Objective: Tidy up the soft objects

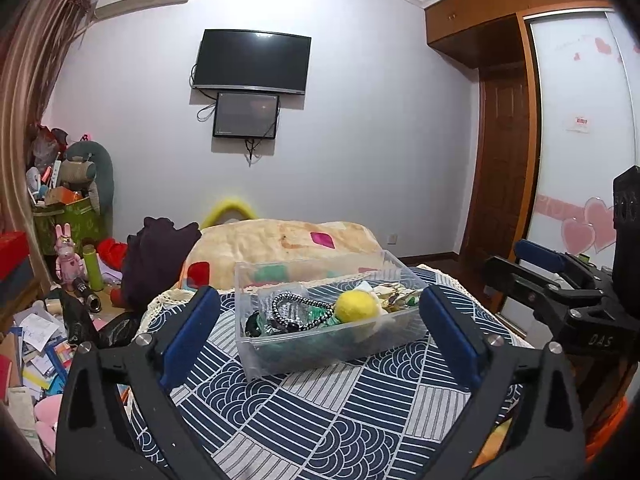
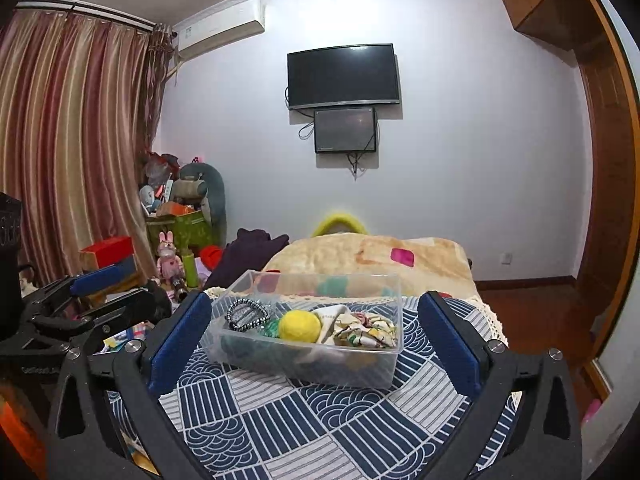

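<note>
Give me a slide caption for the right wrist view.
Right gripper, jaws open and empty, faces a clear bin of soft items on a patterned blue cloth.

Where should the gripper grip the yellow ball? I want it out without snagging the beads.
Take the ball from above, across its middle, pads front and back: it sits proud of the bin, with beads on one side and cloth on the other.

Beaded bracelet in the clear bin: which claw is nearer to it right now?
Left, narrowly. The beaded bracelet lies at the clear bin's left end. The open left claw faces that end; the open right claw sits further right, facing the patterned cloth end.
</note>
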### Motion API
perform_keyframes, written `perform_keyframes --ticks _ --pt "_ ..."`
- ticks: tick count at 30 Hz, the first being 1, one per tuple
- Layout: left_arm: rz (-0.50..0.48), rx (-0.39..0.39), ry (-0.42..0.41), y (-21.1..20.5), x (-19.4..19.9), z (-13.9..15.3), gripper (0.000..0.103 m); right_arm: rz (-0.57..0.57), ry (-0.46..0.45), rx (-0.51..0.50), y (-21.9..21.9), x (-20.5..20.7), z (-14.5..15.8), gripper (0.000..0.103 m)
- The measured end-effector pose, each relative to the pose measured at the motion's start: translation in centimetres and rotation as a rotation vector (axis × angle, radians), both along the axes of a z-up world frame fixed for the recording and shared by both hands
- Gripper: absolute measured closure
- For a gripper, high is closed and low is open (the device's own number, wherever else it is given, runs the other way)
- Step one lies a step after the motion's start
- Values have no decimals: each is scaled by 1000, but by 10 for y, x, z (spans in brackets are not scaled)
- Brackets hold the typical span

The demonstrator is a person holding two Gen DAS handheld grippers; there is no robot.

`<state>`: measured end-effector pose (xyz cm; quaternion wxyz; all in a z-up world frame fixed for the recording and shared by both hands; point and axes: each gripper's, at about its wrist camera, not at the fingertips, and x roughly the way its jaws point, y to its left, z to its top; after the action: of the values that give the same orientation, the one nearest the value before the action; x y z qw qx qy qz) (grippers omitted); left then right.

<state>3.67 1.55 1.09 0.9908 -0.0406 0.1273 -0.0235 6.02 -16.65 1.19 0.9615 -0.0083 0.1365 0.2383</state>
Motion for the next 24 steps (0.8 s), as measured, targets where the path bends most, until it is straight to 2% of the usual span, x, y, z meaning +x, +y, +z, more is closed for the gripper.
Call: perform_keyframes --ticks 24 --pt "25 14 -12 0 -5 -3 0 6 6 10 -1 -5 -1 0"
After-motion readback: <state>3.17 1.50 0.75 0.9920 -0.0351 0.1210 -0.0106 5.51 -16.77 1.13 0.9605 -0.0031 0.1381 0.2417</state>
